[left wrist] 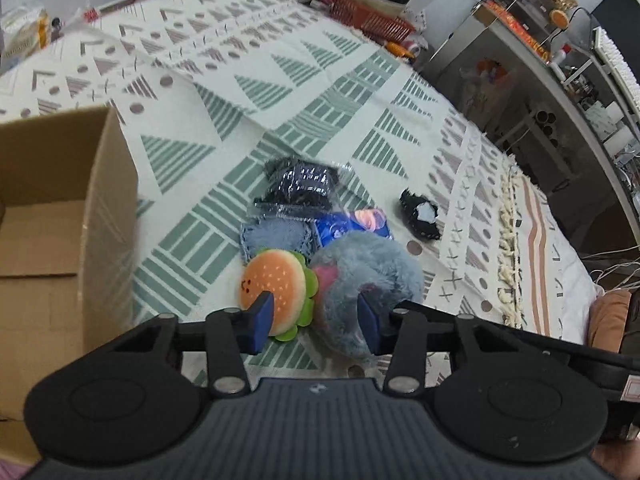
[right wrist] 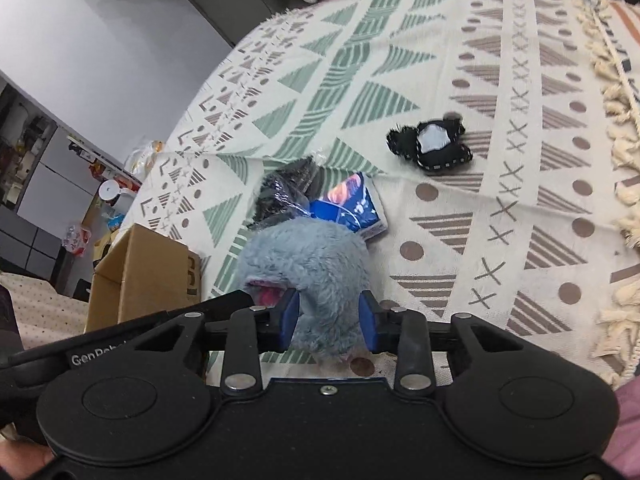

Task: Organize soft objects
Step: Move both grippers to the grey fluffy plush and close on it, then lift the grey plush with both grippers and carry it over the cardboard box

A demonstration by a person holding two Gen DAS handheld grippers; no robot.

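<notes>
**Both grippers at the pile of soft toys**

The left gripper (left wrist: 316, 316) hangs low over the patterned cloth (left wrist: 280, 80) with its blue fingers spread; the burger toy (left wrist: 274, 290) and the near edge of the grey plush (left wrist: 368, 268) lie between them, and the left finger overlaps the burger. Whether either finger presses on a toy cannot be told.

The right gripper (right wrist: 329, 320) has its fingers on either side of the grey plush (right wrist: 308, 256), close against its fur. They look to be touching it, but whether it is truly pinched cannot be told.

Just behind the burger lies a denim patch (left wrist: 276, 236), and beside that a blue printed packet (left wrist: 356, 226), partly under the plush. Farther back, touching these, is a dark bundle in clear plastic wrap (left wrist: 300, 186). A small black and white toy (left wrist: 420, 214) lies apart, to the right of the pile.

An open cardboard box (left wrist: 60, 216) stands on the cloth to the left of the pile, near the burger. Beyond the far edge of the cloth are a red basket (left wrist: 372, 16) and metal shelves (left wrist: 540, 28).
</notes>
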